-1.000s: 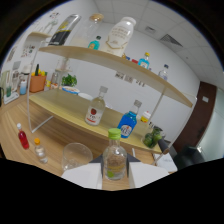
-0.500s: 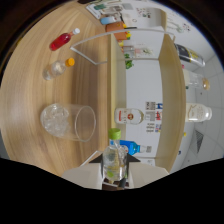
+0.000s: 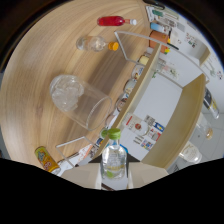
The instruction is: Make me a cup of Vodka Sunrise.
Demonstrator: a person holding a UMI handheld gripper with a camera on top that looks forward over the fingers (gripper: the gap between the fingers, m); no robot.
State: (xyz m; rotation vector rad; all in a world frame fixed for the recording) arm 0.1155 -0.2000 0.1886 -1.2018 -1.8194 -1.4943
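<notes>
My view was rolled far over, so the wooden table (image 3: 35, 115) ran up the left side. On it, just ahead of my tongs (image 3: 114, 177) and to their left, stood a clear glass (image 3: 80, 102) with ice in it. Beyond the glass lay a clear bottle with an orange cap (image 3: 96, 44), and farther off a red bottle with a white cap (image 3: 115, 21). Near my fingers on the left sat a yellow can (image 3: 45, 157). My tongs were clamped on a small clear bottle with a green cap (image 3: 114, 159), both fingers pressing its sides. To the right rose the wooden shelf (image 3: 187, 120), with more bottles along its boards.
</notes>
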